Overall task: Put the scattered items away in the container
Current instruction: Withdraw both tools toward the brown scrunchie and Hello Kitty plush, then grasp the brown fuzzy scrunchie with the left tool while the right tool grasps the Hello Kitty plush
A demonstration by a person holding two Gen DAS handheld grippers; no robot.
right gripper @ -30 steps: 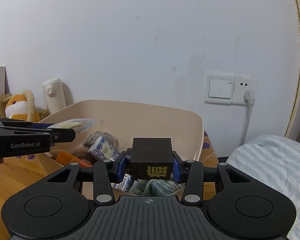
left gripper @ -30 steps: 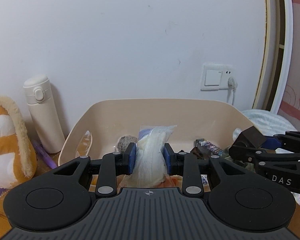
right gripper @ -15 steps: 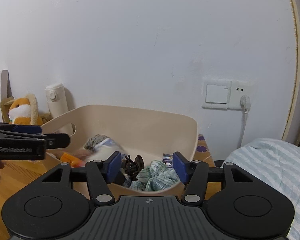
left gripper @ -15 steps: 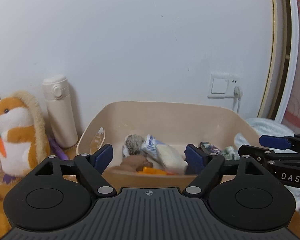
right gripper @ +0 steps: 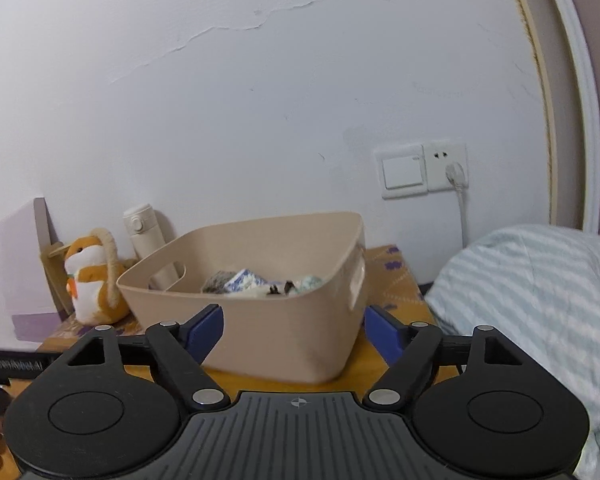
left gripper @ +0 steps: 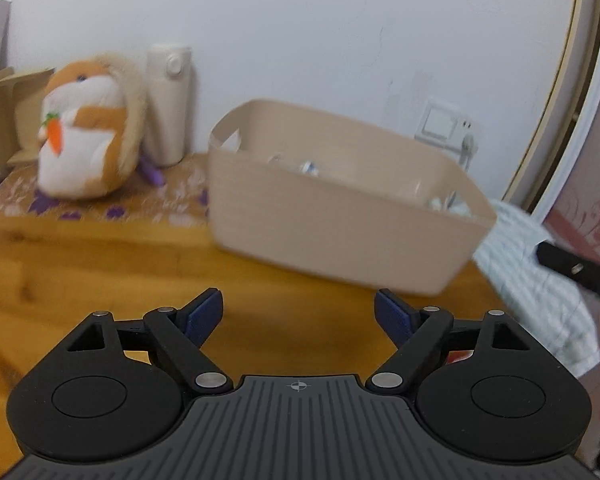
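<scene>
we hold the left hand-held gripper (left gripper: 298, 312) wide above bare desk (left gripper: 100, 272), nothing between its jaws; the beige storage bin (left gripper: 340, 216) sits ahead and to the right, well clear. the right hand-held gripper (right gripper: 294, 330), jaws just opened wide and empty, faces the bin's near wall, with scattered items (right gripper: 256, 282) piled inside.
</scene>
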